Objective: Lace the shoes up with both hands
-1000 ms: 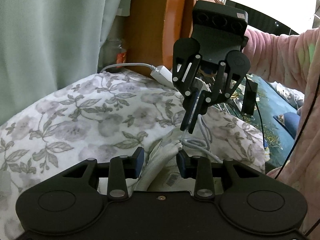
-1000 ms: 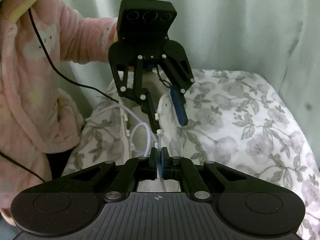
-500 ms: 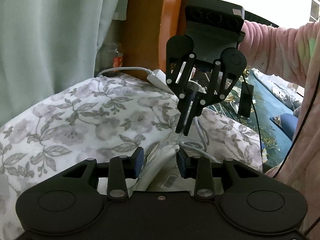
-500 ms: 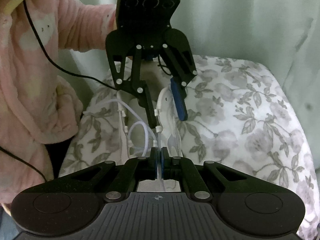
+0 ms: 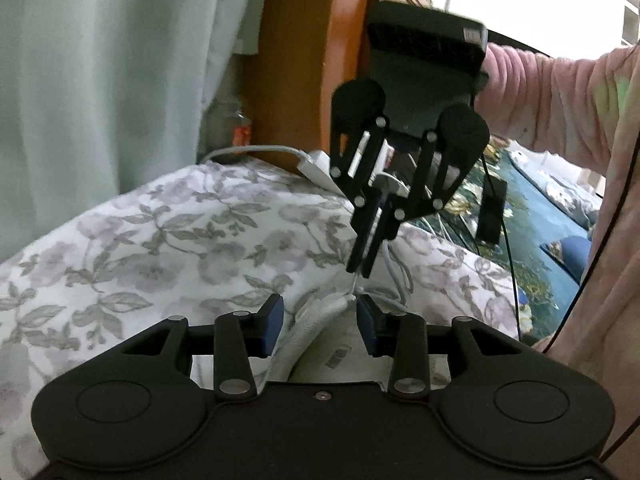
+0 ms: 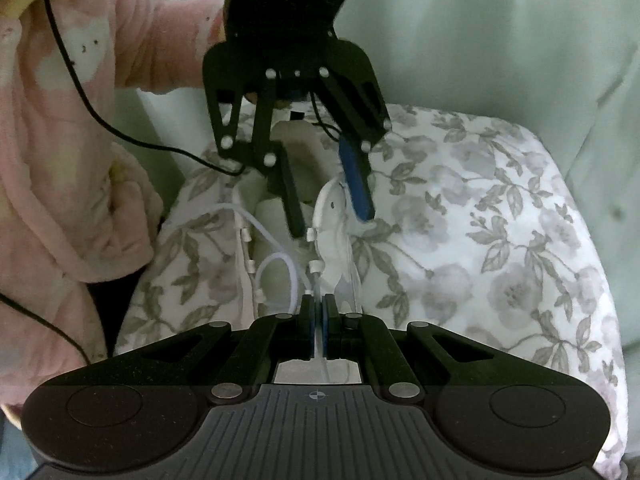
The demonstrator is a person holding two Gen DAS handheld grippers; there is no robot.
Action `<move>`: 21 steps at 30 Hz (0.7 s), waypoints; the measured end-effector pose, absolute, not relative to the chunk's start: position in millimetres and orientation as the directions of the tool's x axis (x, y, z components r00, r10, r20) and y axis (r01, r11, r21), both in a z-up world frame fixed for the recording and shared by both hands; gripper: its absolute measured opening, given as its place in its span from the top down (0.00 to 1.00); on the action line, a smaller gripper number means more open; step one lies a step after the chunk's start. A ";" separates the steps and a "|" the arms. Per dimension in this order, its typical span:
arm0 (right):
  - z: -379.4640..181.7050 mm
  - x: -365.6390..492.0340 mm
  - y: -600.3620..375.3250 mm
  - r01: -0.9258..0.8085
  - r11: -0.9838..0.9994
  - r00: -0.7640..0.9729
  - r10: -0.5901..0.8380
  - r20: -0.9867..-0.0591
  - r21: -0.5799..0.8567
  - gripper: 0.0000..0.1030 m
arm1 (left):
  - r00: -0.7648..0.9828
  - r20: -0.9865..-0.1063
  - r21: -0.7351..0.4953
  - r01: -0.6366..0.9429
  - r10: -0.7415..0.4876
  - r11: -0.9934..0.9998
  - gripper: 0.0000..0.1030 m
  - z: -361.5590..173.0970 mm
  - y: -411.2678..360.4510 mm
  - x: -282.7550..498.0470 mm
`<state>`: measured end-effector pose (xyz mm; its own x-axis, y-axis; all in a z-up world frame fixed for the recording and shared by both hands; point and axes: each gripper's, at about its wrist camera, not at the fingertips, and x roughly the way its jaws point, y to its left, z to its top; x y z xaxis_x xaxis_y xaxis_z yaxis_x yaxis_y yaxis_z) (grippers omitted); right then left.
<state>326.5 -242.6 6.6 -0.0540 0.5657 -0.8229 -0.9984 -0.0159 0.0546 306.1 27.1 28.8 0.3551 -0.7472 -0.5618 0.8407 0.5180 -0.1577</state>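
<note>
1. The white shoe (image 6: 332, 216) lay on the flowered bed cover (image 6: 480, 240), its collar between the jaws of the left gripper (image 5: 320, 320), which stood apart on either side of it; whether their pads pressed the collar could not be told.
2. The right gripper (image 6: 319, 328) had its jaws together, clamped on the thin clear lace (image 6: 316, 284), which ran straight out from the pinch to an eyelet just ahead.
3. A loose loop of lace lay to the left of the right jaws, slack between eyelets.
4. The step in hand looked like drawing the lace through an eyelet while the other gripper steadied the shoe.
5. The next move probably called for pulling the pinched end away from the shoe to take up the slack loop, with the shoe kept from sliding on the soft cover.
</note>
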 end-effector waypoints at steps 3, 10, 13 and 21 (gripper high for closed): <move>3.7 327.9 -244.0 -0.998 -0.015 -0.052 0.570 -0.820 0.053 0.98 | 0.385 -0.553 -0.163 0.820 -0.739 0.548 0.64 38.3 34.5 298.5; -5.1 327.6 -248.1 -0.999 0.000 -0.038 0.612 -0.790 0.047 0.98 | 0.341 -0.566 -0.355 0.720 -0.750 0.596 0.73 50.2 48.5 287.8; -7.0 329.4 -250.3 -0.999 0.019 -0.021 0.639 -0.769 0.042 0.97 | 0.292 -0.577 -0.473 0.642 -0.763 0.604 0.82 41.9 48.9 296.3; -8.1 320.1 -250.5 -0.999 0.022 0.036 0.651 -0.758 -0.029 0.98 | 0.258 -0.611 -0.581 0.497 -0.748 0.645 0.93 28.2 39.3 317.7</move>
